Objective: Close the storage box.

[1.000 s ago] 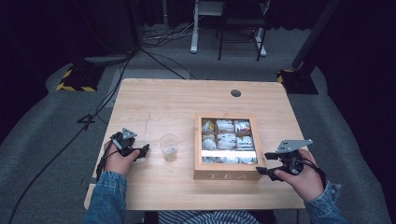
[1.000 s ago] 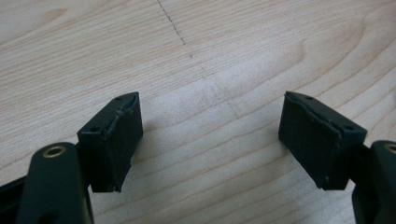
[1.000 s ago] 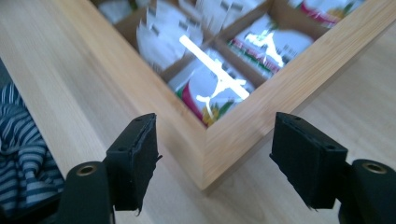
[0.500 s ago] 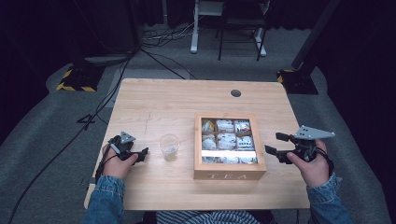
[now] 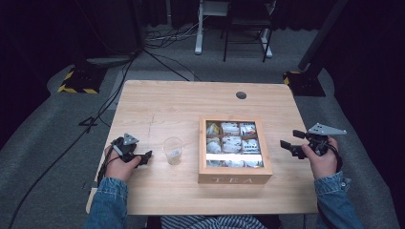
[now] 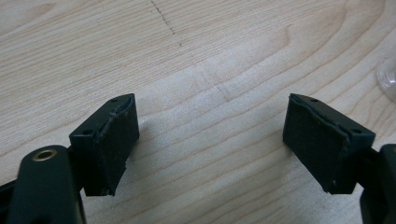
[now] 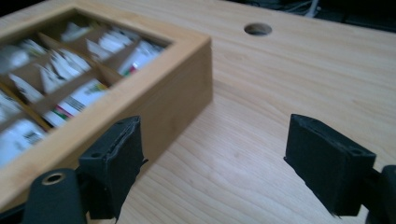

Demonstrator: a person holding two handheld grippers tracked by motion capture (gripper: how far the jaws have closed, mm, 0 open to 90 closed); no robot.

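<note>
Tea box (image 5: 234, 177): wooden, with TEA on its front wall, standing on the worktop (image 5: 162, 102) right of centre; a clear pane covers its compartments of tea packets (image 5: 231, 142), laid in rows of three.
Tea box, right gripper view (image 7: 163, 95): its corner and side wall rise just beyond the near jaw, apart from it; packets inside are blurred.
Right claw (image 5: 292, 143): held by the right hand (image 5: 323, 160) near the worktop's right edge, beside the box and not touching it, pointing toward the box; jaws spread wide, having just been opening, with bare wood between them (image 7: 212, 175).
Left claw (image 5: 145, 156): held by the left hand (image 5: 119, 164) low over the worktop at the left; jaws spread wide over bare wood (image 6: 210, 149), pinching nothing.
Cup (image 5: 173, 150): clear plastic, upright, between the left claw and the box, near the claw's tips and apart from both; its rim shows at the right edge of the left gripper view (image 6: 388, 77).
Cable hole (image 5: 241, 95): round, in the worktop behind the box.
Sleeves: blue denim on both forearms.
</note>
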